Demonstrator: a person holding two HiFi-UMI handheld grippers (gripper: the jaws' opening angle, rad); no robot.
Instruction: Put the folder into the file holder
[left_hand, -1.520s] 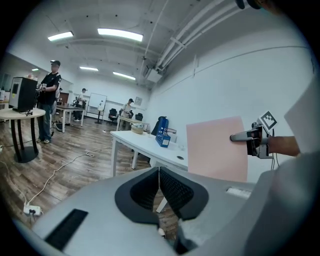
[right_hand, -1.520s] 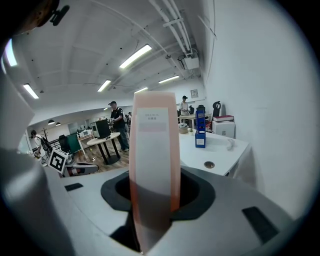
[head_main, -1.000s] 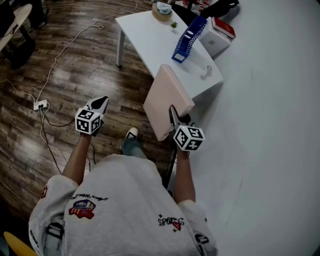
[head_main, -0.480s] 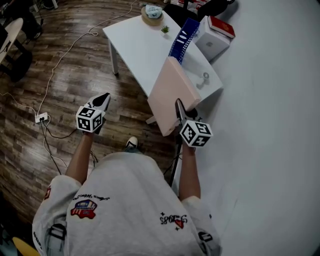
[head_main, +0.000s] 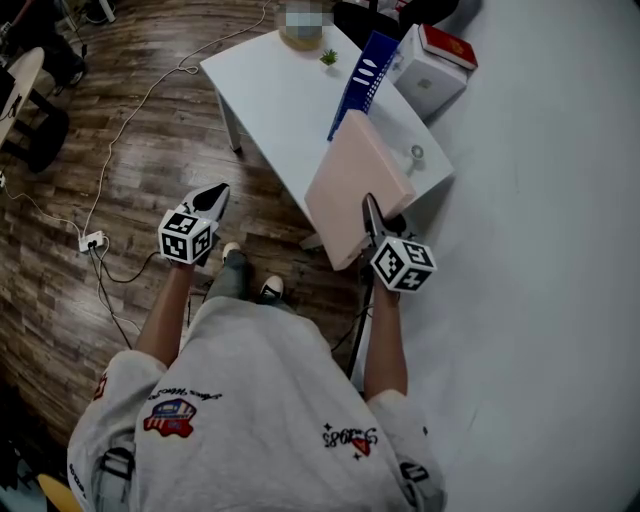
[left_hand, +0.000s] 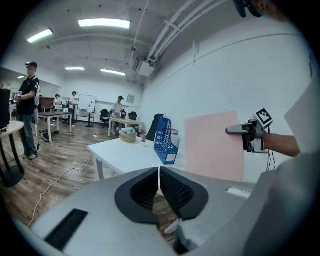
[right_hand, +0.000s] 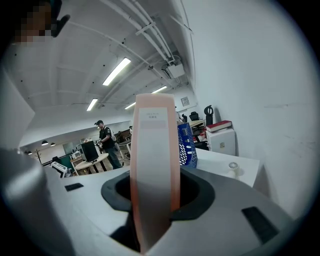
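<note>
A thick pink folder (head_main: 353, 187) hangs in the air at the near corner of the white table (head_main: 275, 95), with my right gripper (head_main: 376, 222) shut on its lower end. In the right gripper view its spine (right_hand: 154, 165) stands upright between the jaws. The blue file holder (head_main: 363, 79) stands on the table just beyond the folder; it shows also in the left gripper view (left_hand: 165, 141) and the right gripper view (right_hand: 187, 145). My left gripper (head_main: 214, 201) hovers over the wooden floor left of the table, jaws together with nothing in them (left_hand: 159, 181).
On the table's far end are a small basket (head_main: 302, 30), a tiny plant (head_main: 328, 58) and a small round white object (head_main: 416, 153). A white box with a red book (head_main: 447, 45) stands by the wall. Cables and a power strip (head_main: 92, 241) lie on the floor. People stand in the background.
Both grippers have moved toward the table. The folder's top edge now overlaps the table's near corner, close to the blue file holder.
</note>
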